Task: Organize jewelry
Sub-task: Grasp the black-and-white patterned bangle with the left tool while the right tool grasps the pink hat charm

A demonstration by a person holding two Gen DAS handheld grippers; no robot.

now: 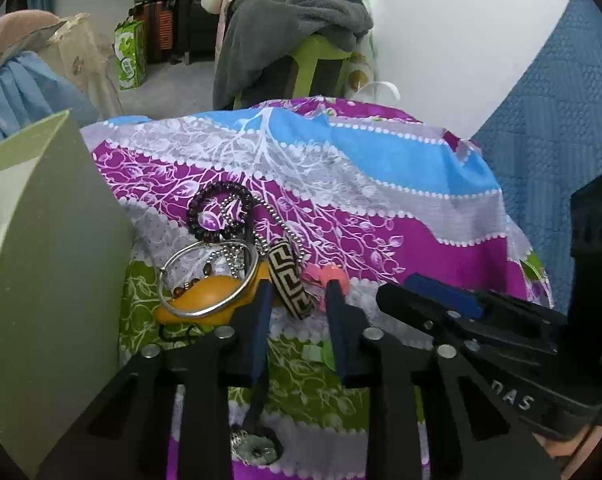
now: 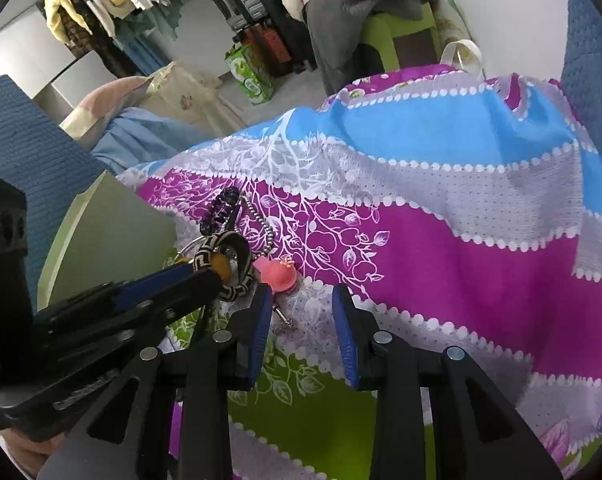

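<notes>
A black-and-cream patterned bangle (image 1: 287,268) stands on edge on the flowered cloth (image 1: 381,208), and my left gripper (image 1: 297,296) is shut across its band. A pink charm (image 1: 331,274) touches the right-hand finger. Left of the bangle lie a silver bangle (image 1: 173,264) over an orange pendant (image 1: 205,300), a dark bead bracelet (image 1: 205,204) and a ball chain (image 1: 275,216). My right gripper (image 2: 301,300) is open over bare cloth, with a small metal clasp (image 2: 287,322) between its fingers and the pink charm (image 2: 279,274) just past the left tip. The left gripper (image 2: 217,276) reaches in beside it.
A pale green box wall (image 1: 53,260) rises at the left edge of the cloth. A round greenish pendant (image 1: 257,444) lies under the left gripper's frame. Blue quilted fabric (image 1: 561,120) borders the cloth on the right. Behind are a chair heaped with grey clothes (image 1: 301,16) and a green bag (image 1: 131,56).
</notes>
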